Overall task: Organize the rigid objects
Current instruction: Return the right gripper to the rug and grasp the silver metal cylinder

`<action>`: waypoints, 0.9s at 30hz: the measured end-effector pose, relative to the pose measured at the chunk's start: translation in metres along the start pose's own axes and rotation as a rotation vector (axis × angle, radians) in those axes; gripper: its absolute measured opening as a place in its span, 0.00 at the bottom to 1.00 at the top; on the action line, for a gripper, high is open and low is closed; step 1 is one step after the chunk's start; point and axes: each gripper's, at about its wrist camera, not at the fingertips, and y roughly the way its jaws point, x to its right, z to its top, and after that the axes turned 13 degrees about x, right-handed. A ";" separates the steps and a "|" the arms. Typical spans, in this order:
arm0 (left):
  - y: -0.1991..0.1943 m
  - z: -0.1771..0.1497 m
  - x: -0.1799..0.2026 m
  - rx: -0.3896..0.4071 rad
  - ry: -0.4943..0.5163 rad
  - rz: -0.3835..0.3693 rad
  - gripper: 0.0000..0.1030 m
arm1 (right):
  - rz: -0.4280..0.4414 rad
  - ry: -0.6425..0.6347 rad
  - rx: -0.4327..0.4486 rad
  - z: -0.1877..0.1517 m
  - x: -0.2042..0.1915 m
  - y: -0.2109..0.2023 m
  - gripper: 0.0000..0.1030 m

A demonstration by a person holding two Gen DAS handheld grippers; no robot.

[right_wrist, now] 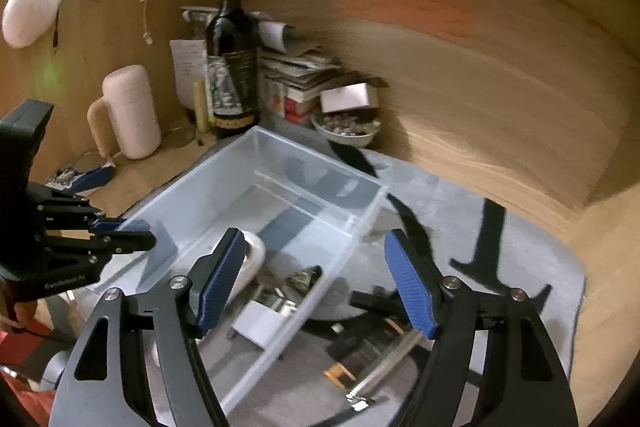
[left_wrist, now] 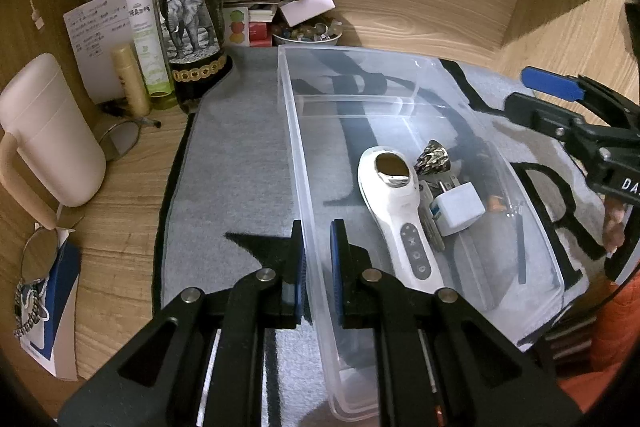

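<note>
A clear plastic bin (left_wrist: 292,131) sits on a grey mat. It holds a white handheld device (left_wrist: 396,211), a white plug adapter (left_wrist: 458,209) and a patterned cone-shaped piece (left_wrist: 432,157). My left gripper (left_wrist: 318,267) is shut on the bin's left wall, one pad on each side. My right gripper (right_wrist: 316,287) is open and empty above the bin's (right_wrist: 360,223) right wall; it shows at the right in the left wrist view (left_wrist: 560,95). On the mat beside the bin lie a metal rod-like tool (right_wrist: 384,367) and small dark items, blurred.
A dark wine bottle (left_wrist: 188,27), a green spray bottle (left_wrist: 144,27), a beige tube (left_wrist: 130,79), a cream jug (left_wrist: 48,135), a bowl of small items (left_wrist: 308,35), stacked papers and round glasses (left_wrist: 38,251) crowd the wooden desk's left and back.
</note>
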 end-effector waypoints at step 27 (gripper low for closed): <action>-0.001 -0.002 0.001 0.003 0.014 0.001 0.10 | -0.148 0.221 -0.243 -0.102 0.074 0.005 0.68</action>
